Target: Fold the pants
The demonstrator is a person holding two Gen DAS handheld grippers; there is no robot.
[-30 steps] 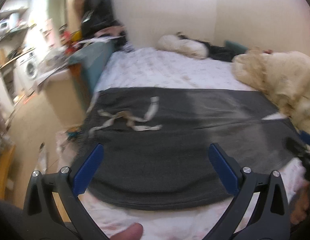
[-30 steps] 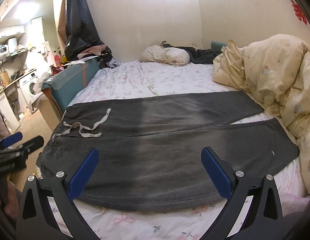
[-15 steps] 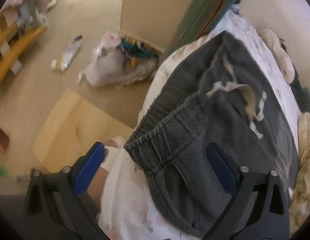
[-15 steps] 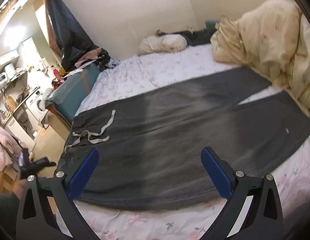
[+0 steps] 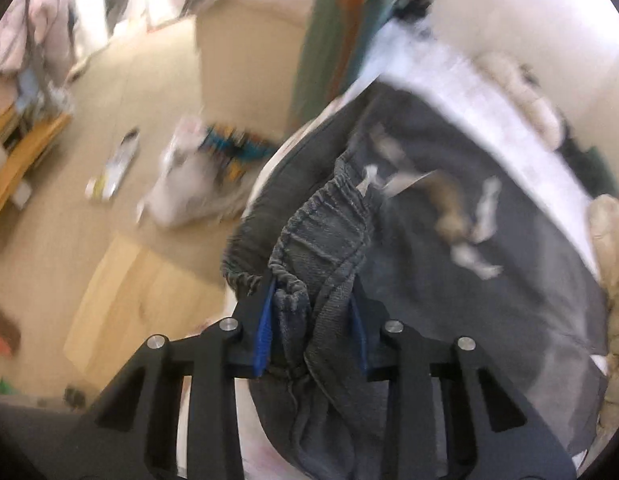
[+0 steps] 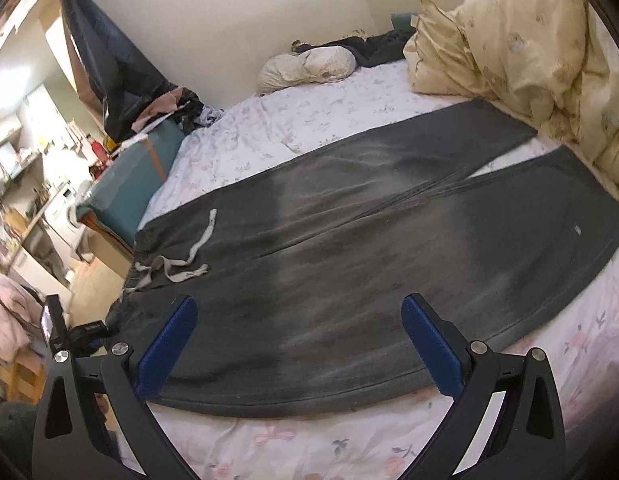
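Observation:
Dark grey pants (image 6: 349, 248) lie spread flat across the bed, waistband at the left with a pale drawstring (image 6: 177, 260), both legs reaching right. My left gripper (image 5: 311, 332) is shut on the near corner of the elastic waistband (image 5: 321, 236), which bunches up between its blue pads. The drawstring also shows in the left wrist view (image 5: 461, 220). My right gripper (image 6: 297, 344) is open and empty, held above the near edge of the pants around the thigh. The left gripper's body shows at the far left of the right wrist view (image 6: 69, 332).
A cream duvet (image 6: 529, 52) is piled at the bed's right side, by the leg ends. A pillow (image 6: 309, 68) and dark clothes lie at the far wall. A teal box (image 6: 137, 184) stands beside the bed. Bags and clutter (image 5: 197, 184) lie on the floor.
My left gripper has closed on the waistband corner, which it only straddled half a second ago, and the fabric now bunches up. My right gripper stays open and has tilted slightly.

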